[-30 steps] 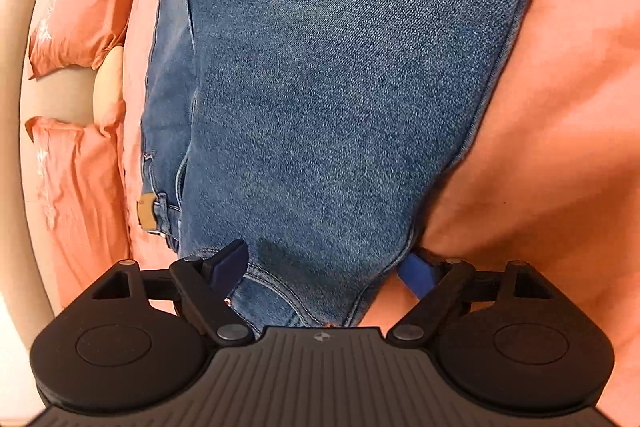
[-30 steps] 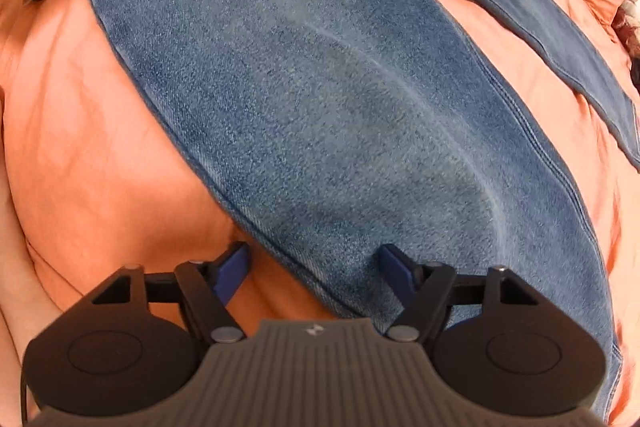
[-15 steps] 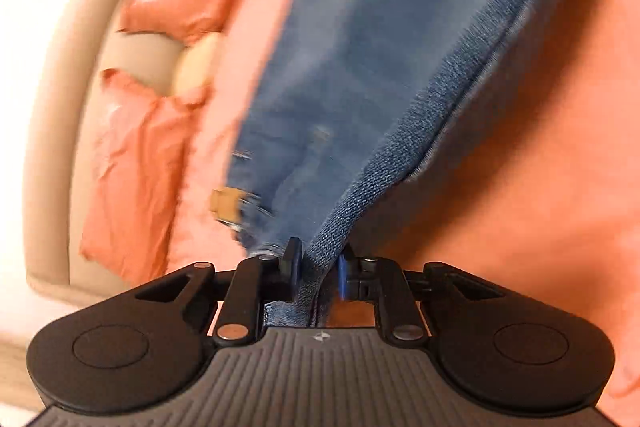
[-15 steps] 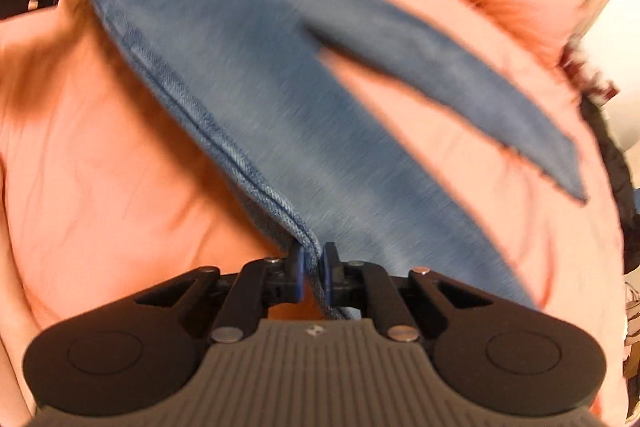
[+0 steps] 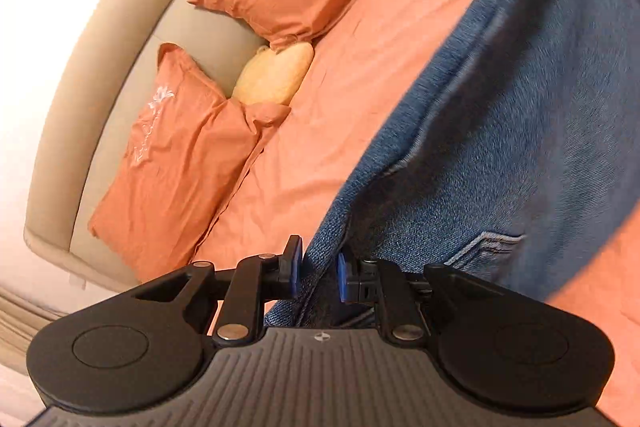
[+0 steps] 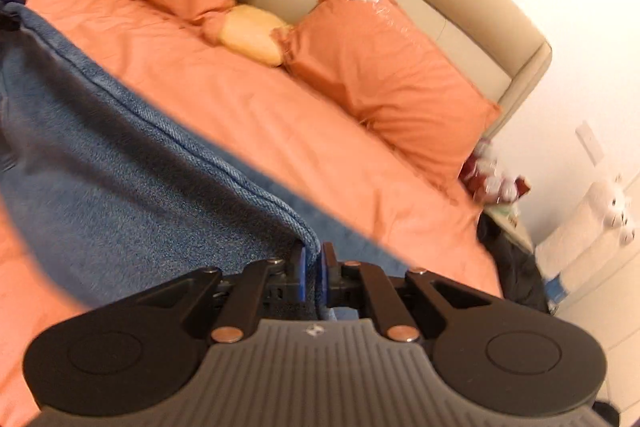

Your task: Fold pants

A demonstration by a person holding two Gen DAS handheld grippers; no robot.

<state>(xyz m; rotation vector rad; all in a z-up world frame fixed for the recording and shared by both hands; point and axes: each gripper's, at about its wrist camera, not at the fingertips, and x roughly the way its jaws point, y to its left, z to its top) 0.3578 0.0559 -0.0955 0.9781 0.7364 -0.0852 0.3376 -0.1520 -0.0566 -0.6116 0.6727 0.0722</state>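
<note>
Right wrist: pants [image 6: 120, 195] between tool [image 6: 311, 273] pads.

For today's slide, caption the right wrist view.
Right gripper shut on jeans, lifted over an orange bed.

Blue denim pants [image 5: 520, 147]: coarse twill weave, matt, thick stitched seams. Orange cotton bed sheet [image 6: 280, 131]: smooth, faint sheen, lightly creased. Orange cloth pillows [image 6: 384, 67], far side: crinkled. Beige padded headboard [image 6: 460, 7]: smooth, leather-like. Black ribbed plastic left gripper [image 5: 318, 273]: matt, with metal pivot pins.
</note>
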